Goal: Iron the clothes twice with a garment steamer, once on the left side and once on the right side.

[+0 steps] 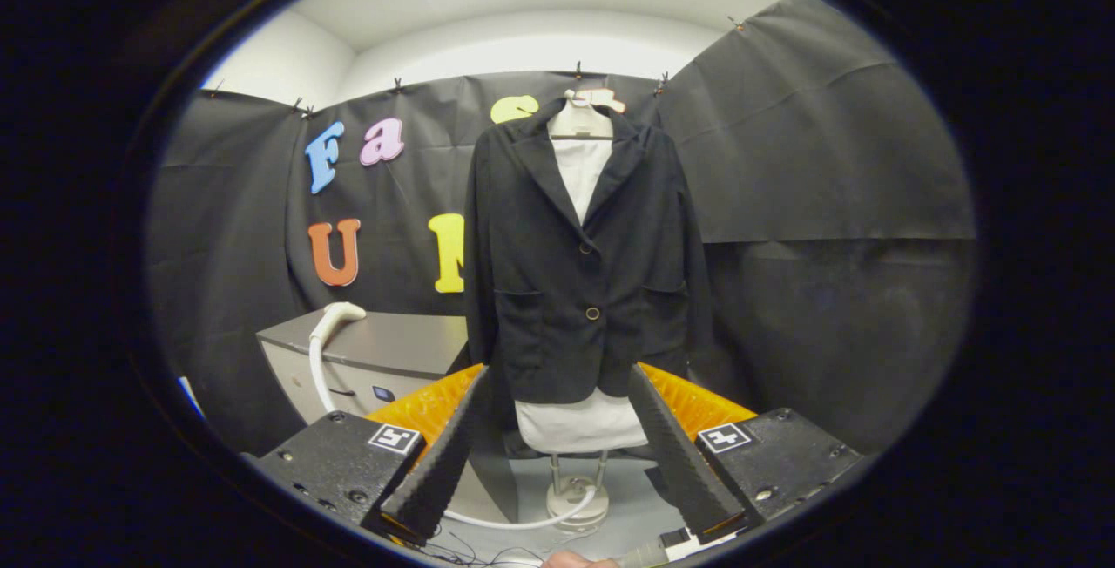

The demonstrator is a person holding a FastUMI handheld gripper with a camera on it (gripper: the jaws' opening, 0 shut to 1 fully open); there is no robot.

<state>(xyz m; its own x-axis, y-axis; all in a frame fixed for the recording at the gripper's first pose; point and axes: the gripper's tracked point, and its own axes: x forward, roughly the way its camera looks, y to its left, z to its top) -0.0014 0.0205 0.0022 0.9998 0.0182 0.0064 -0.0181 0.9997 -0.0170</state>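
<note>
A black blazer [575, 263] over a white garment hangs on a mannequin stand [575, 498] straight ahead, beyond my fingers. The white steamer head [338, 314] rests on a grey cabinet [383, 350] to the left of the blazer, and its white hose [505, 520] runs down and across the floor toward the stand's base. My gripper [562, 455] is open, its two fingers spread wide with the blazer's hem and the stand seen between them. Nothing is held.
Black cloth walls close the booth behind and to the right of the blazer. A bit of a person's hand [571, 561] and a cable end lie below the fingers. Grey floor surrounds the stand's base.
</note>
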